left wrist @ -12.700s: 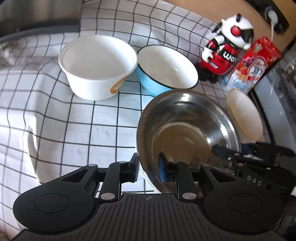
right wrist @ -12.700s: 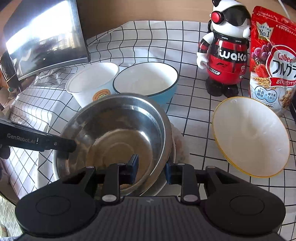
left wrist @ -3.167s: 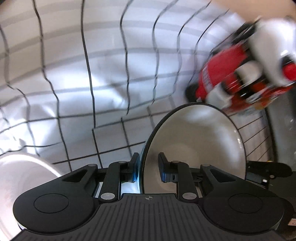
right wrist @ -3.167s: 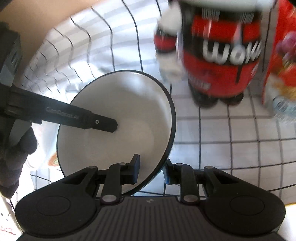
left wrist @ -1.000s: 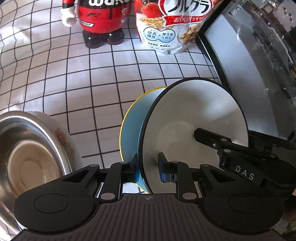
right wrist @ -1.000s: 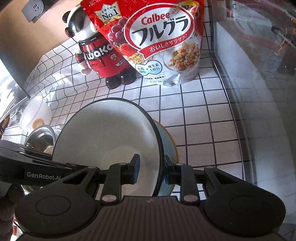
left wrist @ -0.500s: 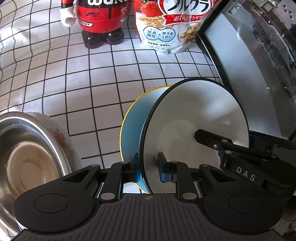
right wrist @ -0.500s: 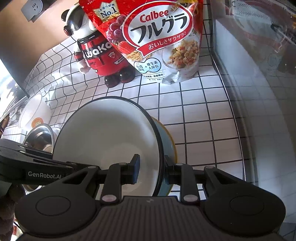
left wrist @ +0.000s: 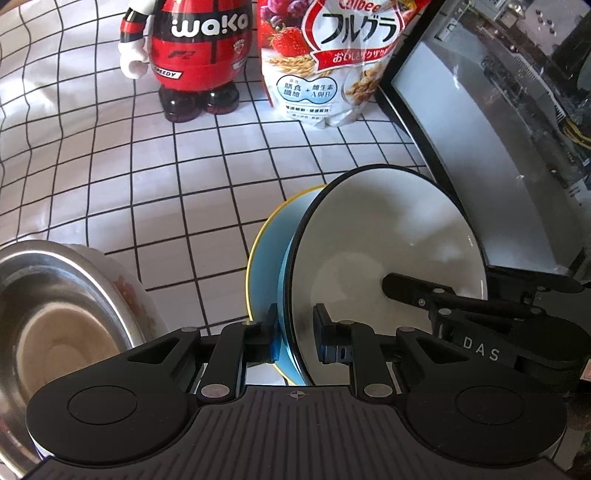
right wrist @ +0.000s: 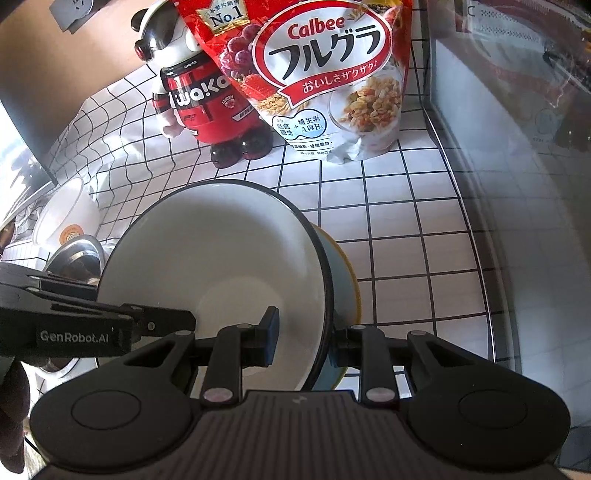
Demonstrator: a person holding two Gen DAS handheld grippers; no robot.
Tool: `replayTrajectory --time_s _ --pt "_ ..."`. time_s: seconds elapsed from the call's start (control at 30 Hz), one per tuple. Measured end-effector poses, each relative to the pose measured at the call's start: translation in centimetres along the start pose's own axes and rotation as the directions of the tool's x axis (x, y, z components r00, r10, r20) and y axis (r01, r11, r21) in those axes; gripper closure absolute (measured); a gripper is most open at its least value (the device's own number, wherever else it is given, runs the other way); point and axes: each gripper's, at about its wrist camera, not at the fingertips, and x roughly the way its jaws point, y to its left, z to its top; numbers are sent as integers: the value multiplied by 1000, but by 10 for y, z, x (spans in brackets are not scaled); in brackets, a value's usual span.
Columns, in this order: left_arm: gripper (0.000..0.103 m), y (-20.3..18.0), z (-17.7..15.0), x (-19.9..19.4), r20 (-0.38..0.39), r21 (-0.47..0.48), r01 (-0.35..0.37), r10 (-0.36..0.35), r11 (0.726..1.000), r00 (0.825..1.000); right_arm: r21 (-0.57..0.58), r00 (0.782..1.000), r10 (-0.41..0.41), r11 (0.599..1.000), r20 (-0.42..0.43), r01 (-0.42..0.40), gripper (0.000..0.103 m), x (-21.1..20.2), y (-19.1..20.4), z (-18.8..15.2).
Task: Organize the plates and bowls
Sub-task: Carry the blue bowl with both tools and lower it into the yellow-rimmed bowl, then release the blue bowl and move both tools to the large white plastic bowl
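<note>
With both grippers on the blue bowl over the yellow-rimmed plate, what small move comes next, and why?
Probably open both grippers and let go. The blue bowl already sits on the yellow-rimmed plate; the left gripper, whose fingers have just been closing, and the right gripper both clamp its rim.

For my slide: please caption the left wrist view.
Both grippers lower a blue enamel bowl into a yellow-rimmed plate.

Place: home tabletop, mixed kitchen and desk use
Cover: white cloth with black grid [left wrist: 155,177], wrinkled at left
Food: Calbee cereal bag [right wrist: 325,74], standing upright
Tableware: enamel bowl [right wrist: 221,266], steel bowl [left wrist: 51,317], white tub [right wrist: 66,225]
Decor: red-and-white toy robot [left wrist: 195,55]
Electronics: glass-sided computer case [left wrist: 509,122], monitor edge [right wrist: 18,162], wall socket [right wrist: 75,11]
</note>
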Motion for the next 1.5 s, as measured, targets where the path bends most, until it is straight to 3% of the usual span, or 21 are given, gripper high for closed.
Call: replayTrajectory --time_s 0.47,0.63,0.83,1.37,1.5 --pt "83 2 2 -3 56 -19 -3 4 1000 998 -7 1000 -27 1000 -7 27 76 7 5 3" --pt "82 -6 5 -5 40 43 -36 35 998 999 13 999 -9 1000 -34 10 77 6 2 5" --pt "82 -3 1 -15 38 94 -25 22 995 999 18 1000 -3 1000 -18 4 77 -1 -1 0" --pt "79 4 1 -21 61 57 -49 45 997 997 12 999 -25 1000 20 25 76 -12 -3 -2" --pt "79 9 -2 -27 81 35 -51 48 998 996 11 998 -27 1000 64 27 69 -28 -2 -9"
